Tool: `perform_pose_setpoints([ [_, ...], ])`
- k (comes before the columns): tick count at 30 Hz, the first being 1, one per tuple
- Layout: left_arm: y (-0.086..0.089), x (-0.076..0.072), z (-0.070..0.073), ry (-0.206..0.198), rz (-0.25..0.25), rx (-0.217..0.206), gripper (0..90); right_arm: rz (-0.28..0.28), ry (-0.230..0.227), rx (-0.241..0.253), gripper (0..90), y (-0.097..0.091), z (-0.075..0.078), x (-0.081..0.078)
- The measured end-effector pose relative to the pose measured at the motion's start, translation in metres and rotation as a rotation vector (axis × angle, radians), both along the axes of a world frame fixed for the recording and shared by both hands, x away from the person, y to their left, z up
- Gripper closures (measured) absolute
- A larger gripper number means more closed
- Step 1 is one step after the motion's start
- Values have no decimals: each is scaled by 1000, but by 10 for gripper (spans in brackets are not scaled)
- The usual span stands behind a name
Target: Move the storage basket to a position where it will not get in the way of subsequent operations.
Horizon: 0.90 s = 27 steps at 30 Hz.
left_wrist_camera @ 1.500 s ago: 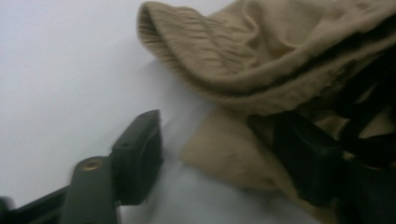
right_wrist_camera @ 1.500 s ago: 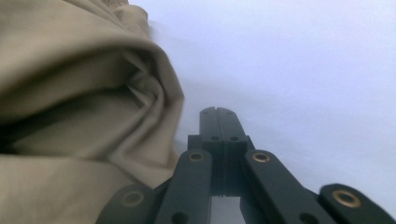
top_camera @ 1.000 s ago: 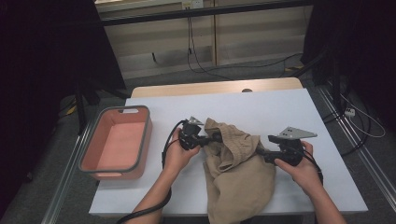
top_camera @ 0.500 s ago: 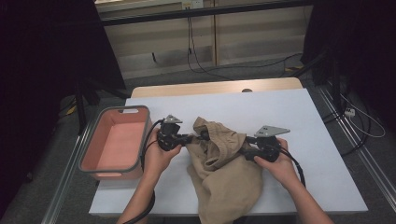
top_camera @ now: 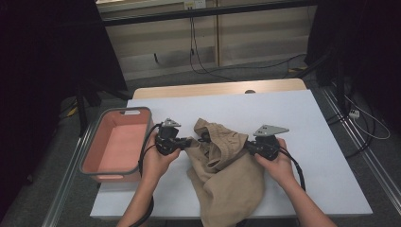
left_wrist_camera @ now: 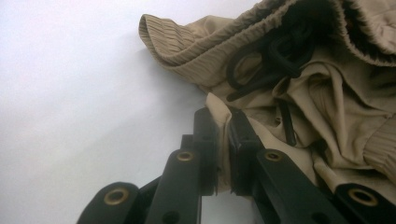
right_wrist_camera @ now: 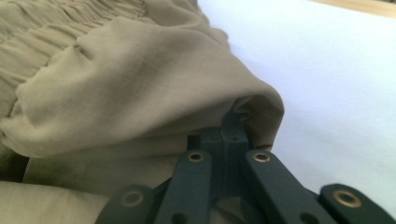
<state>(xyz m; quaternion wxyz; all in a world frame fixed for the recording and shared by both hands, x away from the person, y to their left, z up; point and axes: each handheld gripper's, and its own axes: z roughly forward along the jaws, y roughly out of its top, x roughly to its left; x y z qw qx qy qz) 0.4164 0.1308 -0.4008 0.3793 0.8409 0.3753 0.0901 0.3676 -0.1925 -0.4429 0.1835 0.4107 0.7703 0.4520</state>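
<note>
A khaki garment (top_camera: 222, 163) with an elastic waistband and a black drawstring (left_wrist_camera: 275, 56) lies bunched on the white table (top_camera: 312, 137), its lower end reaching the front edge. My left gripper (top_camera: 188, 142) is at its left side, shut on a fold of the cloth (left_wrist_camera: 299, 98) near the waistband, with fabric pinched between the jaws (left_wrist_camera: 223, 119). My right gripper (top_camera: 249, 146) is at the garment's right side. Its jaws have just been closing and now stand together (right_wrist_camera: 236, 122), with a fold of the khaki cloth (right_wrist_camera: 121, 88) caught at their tips.
A pink bin with a grey rim (top_camera: 91, 158) stands at the table's left edge, close to my left hand. A wooden strip (top_camera: 217, 89) runs along the table's far side. Bare white tabletop lies to the right of my right hand.
Both hands and the garment have shifted to the left, toward the pink bin. The right gripper has closed in on the garment's right edge. Little has moved in the last half second.
</note>
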Motion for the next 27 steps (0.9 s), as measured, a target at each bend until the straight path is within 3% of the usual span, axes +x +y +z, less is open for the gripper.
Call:
perform_pose_setpoints([
  [4, 0, 1, 0, 2, -8, 11, 841, -40, -5, -3, 900, -7, 3, 0],
  [7, -2, 2, -4, 10, -5, 17, 842, -96, 3, 10, 900, -18, 3, 2],
  [9, -3, 3, -6, 18, -7, 26, 842, -147, 4, -15, 900, -29, 2, 4],
  [12, -5, 3, -9, 23, -11, 26, 842, -216, 36, 1, 900, -48, -3, 6],
  [16, -10, 4, -13, 28, -18, 28, 841, -291, 61, -31, 900, -68, -10, 8],
  [19, -12, 7, -15, 7, -18, 19, 816, -307, 75, -42, 900, -77, -14, 8],
  [22, -16, 10, -18, -16, -12, 11, 696, -299, 71, -60, 900, -77, -14, 6],
  [23, -19, 11, -20, -15, -10, -9, 652, -298, 67, -68, 900, -76, -14, 5],
  [27, -29, 17, -25, -31, -52, -54, 391, -285, 61, -73, 881, -75, -15, 2],
])
